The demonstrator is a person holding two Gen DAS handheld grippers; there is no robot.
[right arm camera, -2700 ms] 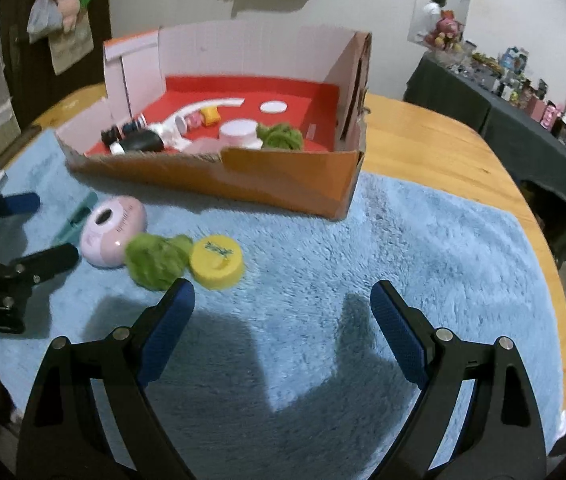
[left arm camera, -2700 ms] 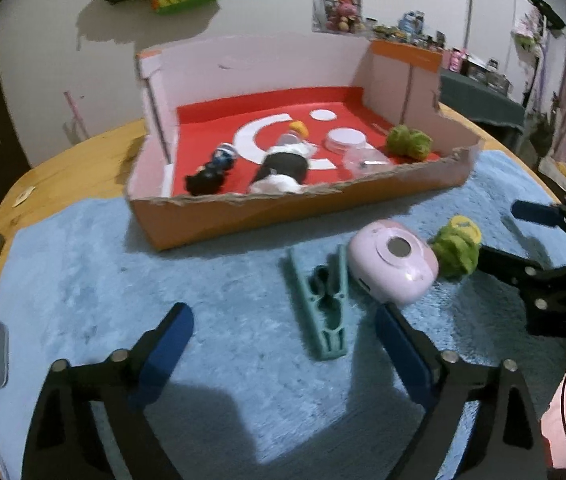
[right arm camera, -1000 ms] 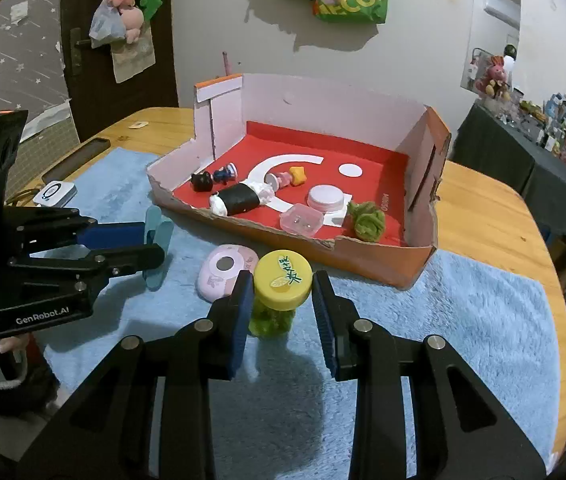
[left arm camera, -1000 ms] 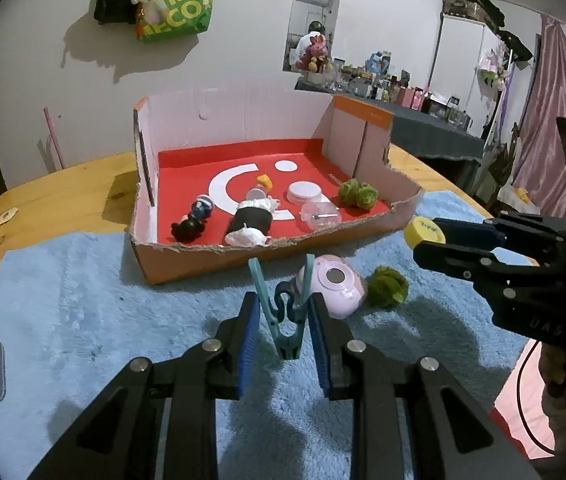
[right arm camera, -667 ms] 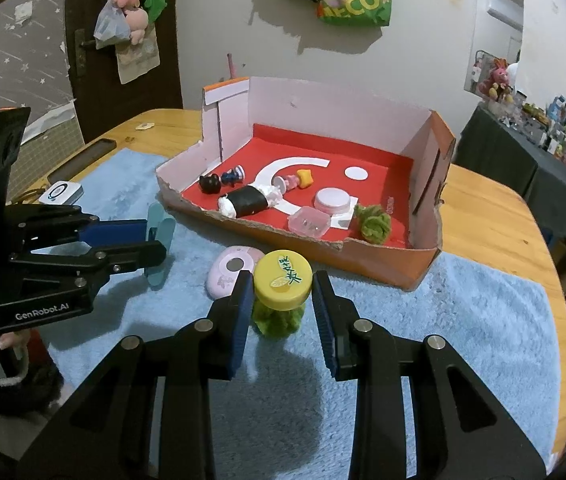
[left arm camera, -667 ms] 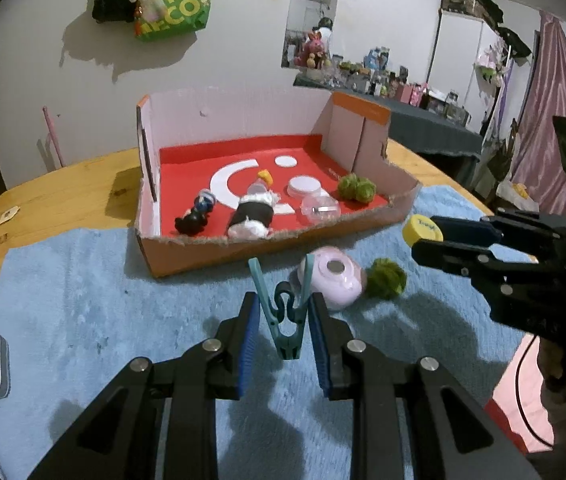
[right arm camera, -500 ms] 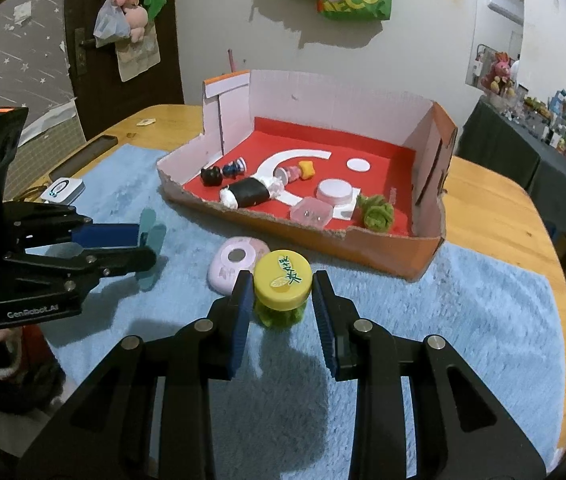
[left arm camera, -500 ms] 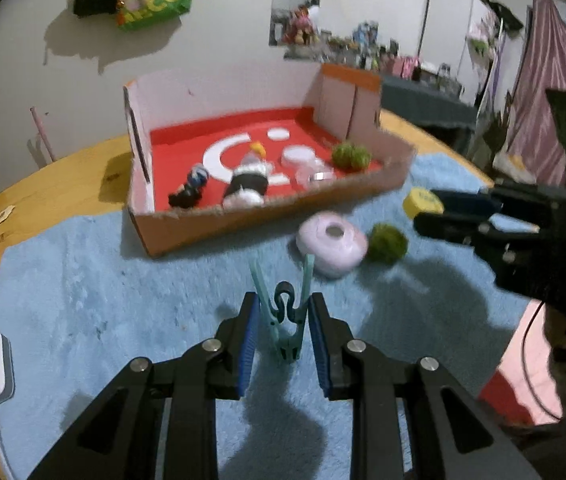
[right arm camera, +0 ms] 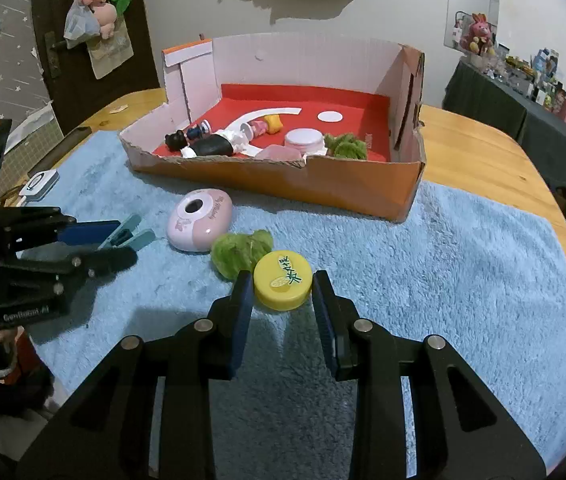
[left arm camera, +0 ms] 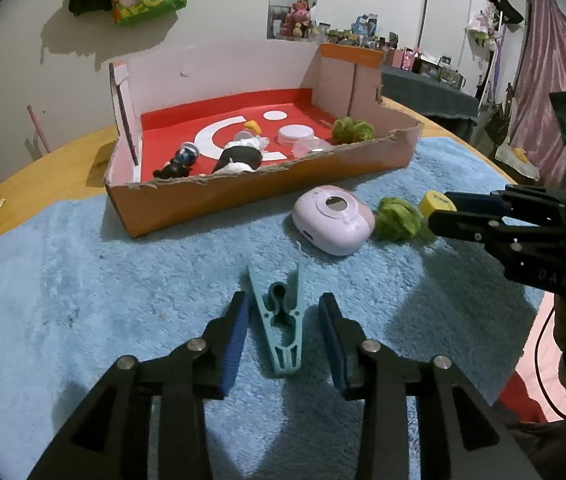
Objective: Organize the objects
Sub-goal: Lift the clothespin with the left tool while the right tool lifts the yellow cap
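Note:
A teal clothespin [left arm camera: 283,320] lies flat on the blue rug [left arm camera: 83,280] between the fingers of my left gripper [left arm camera: 283,310]. Its jaws are opening and both pads stand clear of the pin. My right gripper [right arm camera: 281,294] is shut on a yellow bottle cap [right arm camera: 282,280], low over the rug beside a green yarn ball [right arm camera: 239,252]. A pink round case [right arm camera: 199,220] lies left of that ball. Behind them stands the cardboard box [right arm camera: 283,188] with a red floor. In the left wrist view the right gripper [left arm camera: 443,210] comes in from the right with the cap [left arm camera: 435,202].
The box [left arm camera: 243,196] holds small figurines, a white lid [left arm camera: 295,134] and another green ball [left arm camera: 353,130]. A small white device [right arm camera: 39,184] lies at the rug's left edge. Bare wooden table [right arm camera: 483,152] shows to the right of the box.
The left gripper came down with the upright clothespin, then parted its jaws; the pin now lies flat on the rug. The right gripper sank toward the rug, still gripping the yellow cap.

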